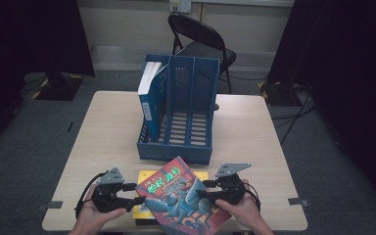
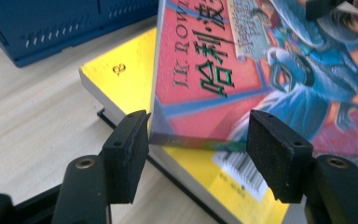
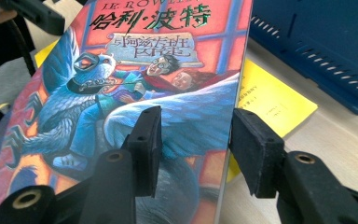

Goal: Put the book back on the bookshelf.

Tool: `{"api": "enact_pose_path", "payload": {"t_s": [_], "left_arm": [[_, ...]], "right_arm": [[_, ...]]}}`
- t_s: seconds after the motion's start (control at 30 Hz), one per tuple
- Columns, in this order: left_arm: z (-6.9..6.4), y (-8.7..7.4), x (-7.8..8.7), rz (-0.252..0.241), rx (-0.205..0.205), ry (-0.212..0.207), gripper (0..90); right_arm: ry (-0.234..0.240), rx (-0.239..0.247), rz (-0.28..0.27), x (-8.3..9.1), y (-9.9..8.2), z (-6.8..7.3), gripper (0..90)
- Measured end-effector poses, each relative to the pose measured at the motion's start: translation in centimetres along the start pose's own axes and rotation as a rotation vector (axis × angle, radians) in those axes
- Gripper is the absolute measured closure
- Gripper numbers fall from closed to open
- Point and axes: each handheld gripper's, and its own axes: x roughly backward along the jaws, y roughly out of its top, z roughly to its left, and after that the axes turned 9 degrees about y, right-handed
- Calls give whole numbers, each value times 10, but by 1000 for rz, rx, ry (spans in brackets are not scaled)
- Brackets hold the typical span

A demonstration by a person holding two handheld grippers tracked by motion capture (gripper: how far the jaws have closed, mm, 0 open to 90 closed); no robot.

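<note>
A paperback with a red and blue illustrated cover (image 1: 178, 196) (image 2: 242, 56) (image 3: 121, 84) is raised at a tilt over a yellow book (image 1: 144, 175) (image 2: 121, 79) (image 3: 270, 98) that lies flat near the table's front edge. My right gripper (image 1: 203, 189) (image 3: 196, 140) holds the paperback's right edge, one pad on the front cover and the other behind the back. My left gripper (image 1: 139, 199) (image 2: 198, 140) stands open at the paperback's spine corner. One pad is beside the spine, and the other is in front of the cover.
A blue three-slot file rack (image 1: 176, 148) (image 2: 51, 28) (image 3: 317, 46) stands at the table's middle, just beyond the books. Its left slot holds upright books (image 1: 149, 93). A black folding chair (image 1: 200, 39) stands behind the table. Bare tabletop lies on both sides of the rack.
</note>
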Motion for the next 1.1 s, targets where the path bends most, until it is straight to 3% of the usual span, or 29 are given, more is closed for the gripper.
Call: {"api": "enact_pose_path", "payload": {"t_s": [0.07, 0.17, 0.3, 0.4, 0.47, 0.57, 0.7, 0.9, 1.1], "left_arm": [[-6, 5, -8, -17, -11, 30, 405], [-11, 19, -14, 10, -69, 49, 397], [-5, 11, -7, 11, 10, 24, 413], [-6, 2, 9, 2, 30, 32, 401], [-6, -5, 16, -8, 48, -5, 461], [-11, -11, 15, 32, 45, -38, 458], [-17, -13, 9, 43, 36, -68, 431], [-18, -11, 6, 42, 38, -49, 399], [-17, -1, -7, 30, 41, -25, 289]], "right_arm": [[-22, 9, -11, 0, -2, 4, 546], [-25, 9, -7, 0, -1, 4, 546], [-9, 3, -14, 1, -2, 1, 546], [11, 1, -15, 1, -2, -1, 545], [13, 2, -15, 1, -2, -2, 544], [12, 6, -11, 1, -2, -1, 543], [11, 5, -12, 1, -2, -1, 544], [18, -6, -17, 1, -3, -3, 541], [11, -17, -13, 6, -8, 1, 538]]}}
